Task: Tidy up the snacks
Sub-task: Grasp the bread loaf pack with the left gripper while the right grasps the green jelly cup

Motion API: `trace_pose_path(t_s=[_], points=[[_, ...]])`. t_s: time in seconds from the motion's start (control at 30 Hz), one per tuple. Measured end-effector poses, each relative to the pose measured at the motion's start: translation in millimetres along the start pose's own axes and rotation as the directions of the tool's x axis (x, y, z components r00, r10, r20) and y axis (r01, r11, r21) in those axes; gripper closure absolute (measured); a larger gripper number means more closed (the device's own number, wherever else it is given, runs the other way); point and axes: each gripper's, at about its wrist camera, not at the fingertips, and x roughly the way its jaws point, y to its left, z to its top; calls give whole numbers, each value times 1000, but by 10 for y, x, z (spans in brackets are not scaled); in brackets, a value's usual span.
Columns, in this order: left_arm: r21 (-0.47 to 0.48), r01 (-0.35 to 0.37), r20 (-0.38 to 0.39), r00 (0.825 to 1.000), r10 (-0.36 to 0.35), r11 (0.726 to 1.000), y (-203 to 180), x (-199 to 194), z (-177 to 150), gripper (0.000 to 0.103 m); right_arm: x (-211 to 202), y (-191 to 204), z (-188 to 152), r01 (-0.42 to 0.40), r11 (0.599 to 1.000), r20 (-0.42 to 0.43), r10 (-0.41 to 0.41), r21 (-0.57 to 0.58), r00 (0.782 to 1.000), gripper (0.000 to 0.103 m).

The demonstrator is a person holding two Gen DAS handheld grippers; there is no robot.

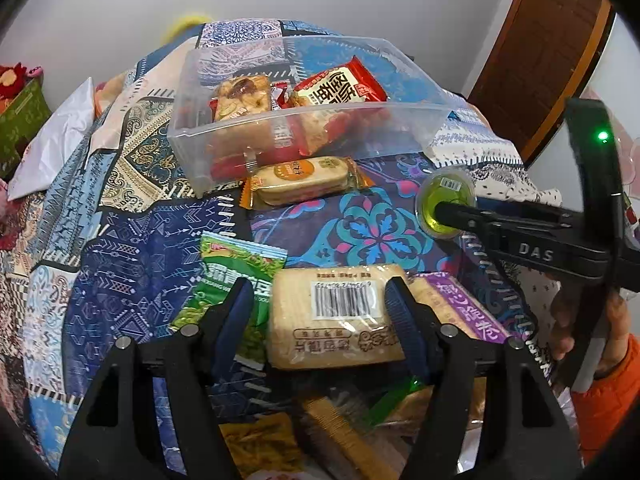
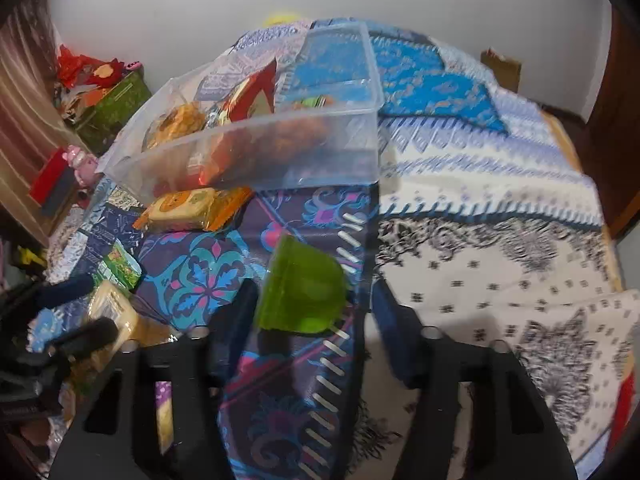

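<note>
My left gripper [image 1: 320, 312] stands open over a beige cracker packet [image 1: 336, 316] with a barcode. Its right pad is at the packet's edge, and the left pad is a little clear of it. A green pea packet [image 1: 236, 268] and a purple packet [image 1: 460, 308] lie beside it. My right gripper [image 2: 312, 312] is open around a tilted green jelly cup [image 2: 304, 288]. The left finger meets the cup, while a gap shows on the right. The clear plastic bin [image 1: 304, 136] holds a red packet [image 1: 340, 88] and a pastry packet [image 1: 240, 96]. An orange-ended biscuit packet [image 1: 304, 180] lies before it.
A patchwork cloth [image 1: 372, 232] covers the table. More snack packets [image 1: 340, 432] are piled under my left gripper. A white bag [image 1: 52, 140] and a green box [image 1: 20, 120] sit at the left. A hand in an orange sleeve [image 1: 600, 380] holds the right gripper. A brown door [image 1: 540, 60] stands behind.
</note>
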Motion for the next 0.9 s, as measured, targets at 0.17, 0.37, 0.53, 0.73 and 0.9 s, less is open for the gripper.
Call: trace_pose_path(t_s=[0.17, 0.37, 0.53, 0.73, 0.9], points=[[-2, -4, 0, 1000, 4, 1000, -30, 2, 4, 33, 2, 26, -50, -18, 1000, 20, 18, 2, 1000, 63], [-30, 0, -9, 1000, -1, 1000, -17, -7, -6, 33, -121, 67, -124, -5, 1000, 49, 5, -10, 999, 64], [-43, 17, -13, 1000, -18, 999, -27, -33, -30, 27, -270, 34, -146, -10, 1000, 71, 10, -10, 997, 65], [-4, -4, -22, 1000, 4, 1000, -134, 38, -56, 21, -339, 19, -186, -19, 1000, 76, 19, 4, 997, 66], [-72, 24, -56, 998, -28, 997, -26, 186, -53, 22, -416, 30, -203, -29, 1000, 92, 28, 6, 995, 66]])
